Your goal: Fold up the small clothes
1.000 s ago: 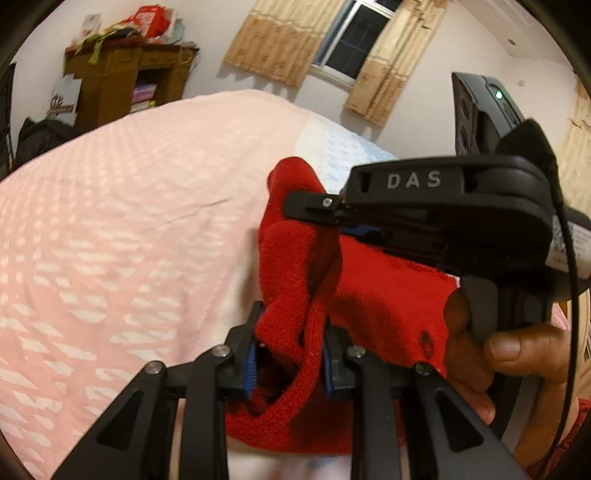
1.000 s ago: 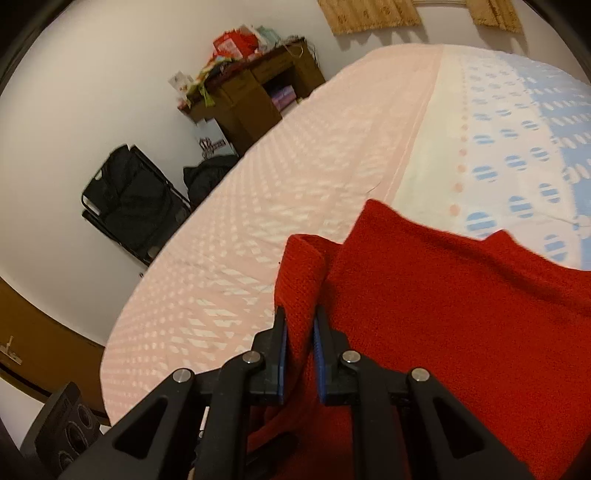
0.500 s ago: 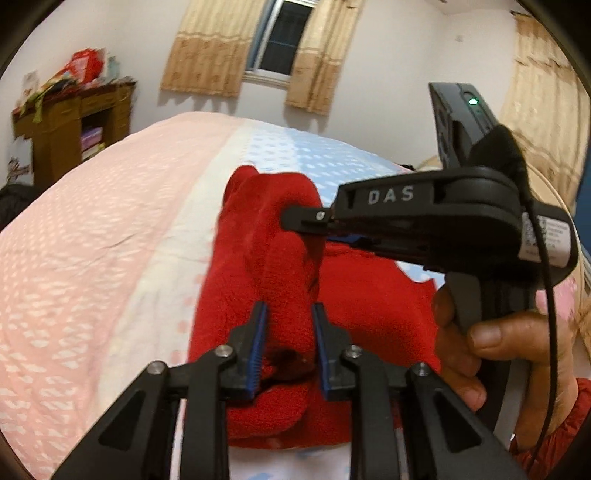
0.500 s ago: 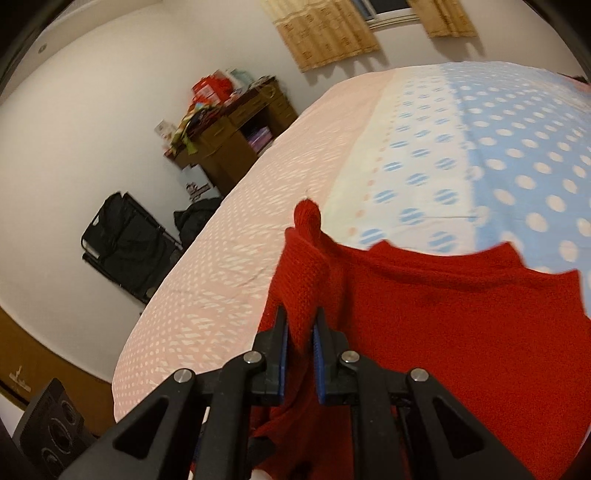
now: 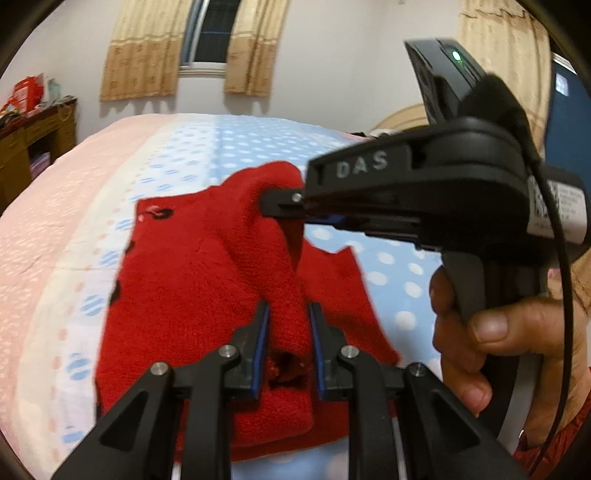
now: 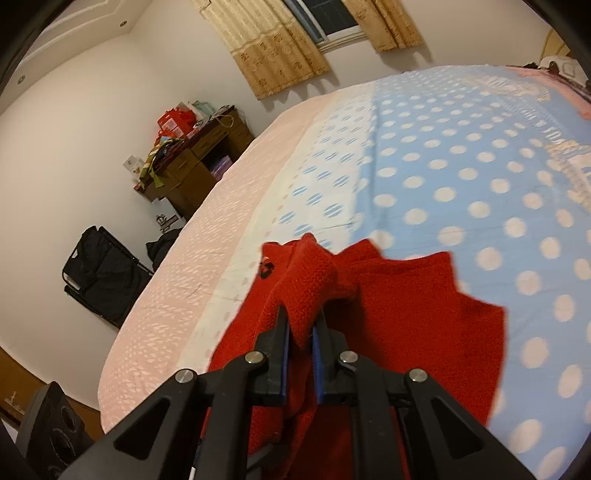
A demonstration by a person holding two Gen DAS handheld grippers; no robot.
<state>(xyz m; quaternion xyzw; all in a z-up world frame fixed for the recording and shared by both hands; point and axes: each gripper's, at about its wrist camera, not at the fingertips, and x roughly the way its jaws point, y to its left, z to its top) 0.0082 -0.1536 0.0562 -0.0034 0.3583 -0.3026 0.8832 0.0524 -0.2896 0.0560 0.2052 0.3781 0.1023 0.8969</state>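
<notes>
Red fleece garment (image 5: 192, 280) lying on the bed (image 5: 55, 229), partly spread over the blue dotted zone of the cover, one side reaching the white strip beside the pink zone. Small black marks along its edge, to the left of the left fingers.

Left gripper (image 5: 289, 332) clenched on a thick ridge of the red cloth, the fold standing up between the two blue-lined fingers (image 5: 263, 332) and running forward from them. Right gripper (image 6: 300, 334) likewise closed on a bunched corner of the same garment, a pointed tuft sticking up just past the fingers (image 6: 283, 334).

In the left wrist view, right gripper (image 5: 277, 203) entering from the right side, ahead of the left fingers, its tip pressed into the raised cloth; its black body marked "DAS" covering much of the bed and wall on that side. Hand (image 5: 495, 332) wrapped around its handle, a black cable (image 5: 563, 266) hanging in front of it. Green light (image 5: 457, 56) lit on top of the device.

Far beyond the fingers: window (image 5: 210, 33) with beige curtains (image 5: 140, 51). To the left: wooden desk (image 6: 199, 166) loaded with red packages and papers, black bag (image 6: 99, 277) against the wall under it, black speaker (image 6: 48, 432) at lower left corner of the right wrist view.
</notes>
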